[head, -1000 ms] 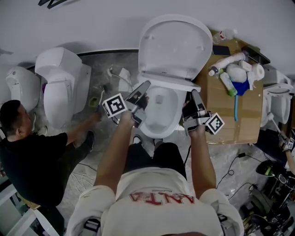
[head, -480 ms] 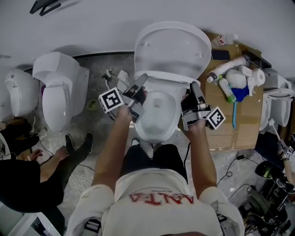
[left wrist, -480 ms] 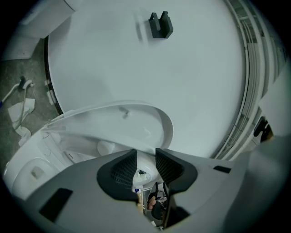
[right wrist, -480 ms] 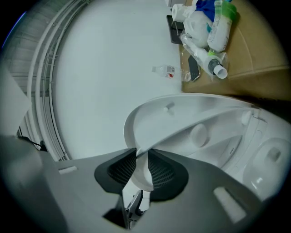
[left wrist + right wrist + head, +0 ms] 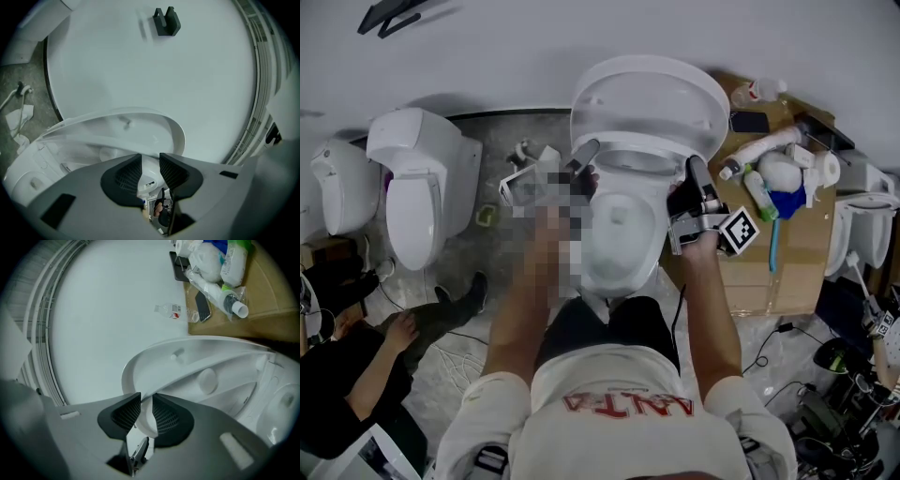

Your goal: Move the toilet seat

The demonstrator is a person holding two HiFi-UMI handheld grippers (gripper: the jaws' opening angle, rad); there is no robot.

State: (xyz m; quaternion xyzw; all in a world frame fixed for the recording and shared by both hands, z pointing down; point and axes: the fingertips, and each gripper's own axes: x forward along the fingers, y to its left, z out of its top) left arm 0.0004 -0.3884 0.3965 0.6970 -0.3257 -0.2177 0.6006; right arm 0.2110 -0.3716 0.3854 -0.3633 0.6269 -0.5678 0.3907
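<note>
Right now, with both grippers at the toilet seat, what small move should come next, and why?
Probably finish closing the left gripper on the toilet seat rim. Both grippers' jaws have just been closing; the right gripper pinches the rim, but the left pads show a gap beside it.

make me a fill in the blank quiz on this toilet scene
1. The right gripper grips the toilet seat, which is tilted ___ off the bowl.
2. The bottles lie on a ___ box.
3. In the head view, that box sits to the ___ of the bowl.
Missing words: up; cardboard; right
</note>
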